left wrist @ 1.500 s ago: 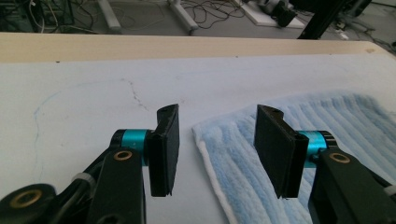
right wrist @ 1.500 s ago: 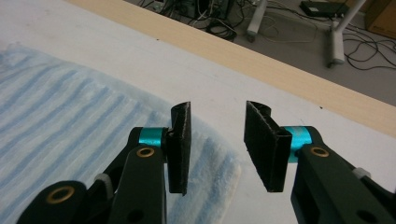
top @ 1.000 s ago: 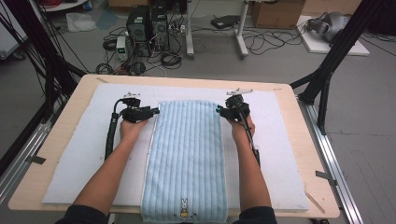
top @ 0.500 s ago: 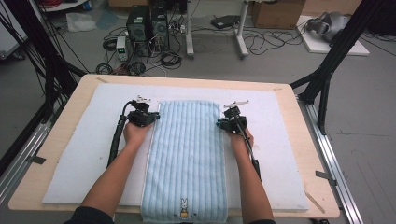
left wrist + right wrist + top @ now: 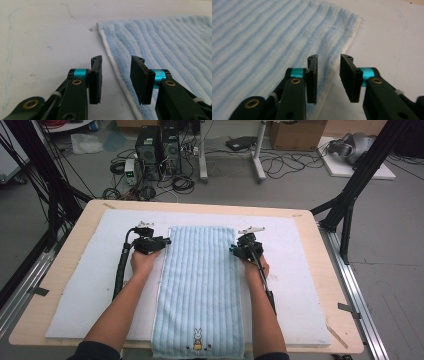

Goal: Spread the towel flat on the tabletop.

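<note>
Found a pale-blue ribbed towel (image 5: pixel 199 285) spread flat and lengthwise down the middle of the white mat (image 5: pixel 85 295), far end square across it, near end with the small rabbit emblem (image 5: pixel 198 340) drooping over the front rim of the wooden table (image 5: pixel 75 251). Judged it soft, light and limp: bound to sag and fold wherever left unsupported, unlikely to slip out of a firm pinch, in no danger of breaking. Best taken at the hemmed side edges close to the far corners, one pinch per side, with a jaw slid under the hem so that just the single layer gets caught and the mat stays down.

Saw the left gripper (image 5: pixel 116 61) low at the towel's left edge, not far behind the far left corner. Jaws had just been opening and stood moderately apart, straddling the white hem: one over bare mat, the other over terry pile, neither pressing. Released, then, with the hem lying loose in the gap.

Saw the right gripper (image 5: pixel 328 58) mirrored at the right edge, short of the far right corner. Jaws likewise just opened, partway, edge of the cloth between them but unpinched. Holding nothing.
</note>
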`<control>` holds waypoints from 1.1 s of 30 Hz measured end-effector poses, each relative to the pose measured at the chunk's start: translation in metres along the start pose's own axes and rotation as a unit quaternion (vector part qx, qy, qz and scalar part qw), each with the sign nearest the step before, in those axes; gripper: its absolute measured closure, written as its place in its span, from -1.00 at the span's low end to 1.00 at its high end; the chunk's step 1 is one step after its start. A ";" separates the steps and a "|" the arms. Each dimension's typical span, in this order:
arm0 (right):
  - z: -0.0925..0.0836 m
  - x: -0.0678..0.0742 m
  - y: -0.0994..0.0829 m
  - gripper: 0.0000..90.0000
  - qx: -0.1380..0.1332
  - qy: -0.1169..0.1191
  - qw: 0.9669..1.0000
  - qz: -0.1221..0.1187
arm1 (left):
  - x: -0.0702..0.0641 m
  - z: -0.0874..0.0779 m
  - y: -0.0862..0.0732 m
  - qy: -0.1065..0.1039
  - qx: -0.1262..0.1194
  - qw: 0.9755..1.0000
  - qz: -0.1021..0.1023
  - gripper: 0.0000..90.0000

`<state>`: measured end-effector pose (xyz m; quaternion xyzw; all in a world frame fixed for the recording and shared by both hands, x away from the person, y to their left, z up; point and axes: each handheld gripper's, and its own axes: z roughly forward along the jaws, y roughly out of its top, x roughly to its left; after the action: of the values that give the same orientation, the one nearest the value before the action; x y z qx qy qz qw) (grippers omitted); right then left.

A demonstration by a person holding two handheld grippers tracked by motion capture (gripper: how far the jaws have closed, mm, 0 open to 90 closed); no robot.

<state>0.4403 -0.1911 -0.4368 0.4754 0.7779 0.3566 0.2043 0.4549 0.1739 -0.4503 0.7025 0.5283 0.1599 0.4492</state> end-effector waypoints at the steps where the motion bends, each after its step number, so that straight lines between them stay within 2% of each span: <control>1: -0.004 0.000 0.000 0.41 -0.001 -0.001 1.000 -0.003 | -0.001 -0.002 -0.001 -0.008 -0.005 1.000 0.000 0.34; 4: -0.016 0.001 -0.003 0.30 -0.009 0.011 1.000 -0.004 | -0.005 -0.006 -0.006 -0.032 -0.015 0.999 -0.003 0.34; 6: -0.026 0.002 -0.008 0.28 -0.020 0.018 1.000 -0.014 | -0.006 -0.005 -0.008 -0.033 -0.004 0.999 -0.004 0.21; 9: -0.038 0.005 -0.019 0.24 -0.029 0.038 0.999 -0.012 | -0.011 -0.005 -0.010 -0.036 0.005 0.999 0.004 0.16; 10: -0.042 0.006 -0.022 0.24 -0.028 0.044 0.999 -0.015 | -0.013 -0.004 -0.010 -0.037 0.012 0.999 0.006 0.17; 11: -0.045 0.006 -0.025 0.24 -0.022 0.042 0.999 -0.022 | -0.016 -0.003 -0.011 -0.033 0.024 0.999 0.016 0.20; 12: -0.048 0.007 -0.026 0.22 -0.009 0.046 0.999 -0.021 | -0.019 -0.003 -0.011 -0.023 0.024 0.999 0.030 0.21; 14: -0.052 0.009 -0.029 0.22 -0.001 0.054 0.998 -0.020 | -0.026 -0.002 -0.012 -0.006 0.030 0.998 0.057 0.40; 15: -0.054 0.011 -0.030 0.24 -0.005 0.055 0.998 -0.024 | -0.029 -0.002 -0.012 0.010 0.031 0.997 0.069 0.58; 16: -0.056 0.013 -0.031 0.27 -0.002 0.055 0.998 -0.032 | -0.030 -0.001 -0.012 0.007 0.033 0.996 0.078 0.85; 19: -0.053 0.021 -0.037 0.39 0.022 0.049 0.997 -0.048 | -0.030 0.000 -0.011 0.014 0.031 0.997 0.075 0.93; 21: -0.049 0.023 -0.041 0.50 0.036 0.055 0.997 -0.050 | -0.028 0.000 -0.011 0.023 0.027 0.997 0.062 0.93; 23: -0.046 0.026 -0.046 0.54 0.043 0.048 0.996 -0.060 | -0.026 0.000 -0.011 0.028 0.024 0.998 0.048 0.93; 25: -0.047 0.026 -0.048 0.52 0.038 0.043 0.997 -0.057 | -0.025 -0.001 -0.011 0.029 0.023 0.998 0.043 0.83; 28: -0.049 0.026 -0.048 0.42 0.034 0.025 0.997 -0.065 | -0.022 -0.004 -0.010 0.038 0.017 0.998 0.036 0.31; 29: -0.051 0.024 -0.048 0.41 0.031 0.027 0.997 -0.062 | -0.020 -0.006 -0.009 0.026 0.015 0.999 0.031 0.13; 31: -0.057 0.021 -0.048 0.34 0.008 0.037 0.998 -0.049 | -0.015 -0.014 -0.009 -0.001 -0.001 1.000 0.021 0.04; 33: -0.066 0.017 -0.047 0.18 -0.017 0.040 0.998 -0.039 | -0.013 -0.024 -0.011 -0.023 -0.041 0.999 0.015 -0.11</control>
<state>0.3616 -0.2136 -0.4281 0.4270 0.7972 0.3798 0.1947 0.4264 0.1738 -0.4430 0.6949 0.5004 0.1720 0.4870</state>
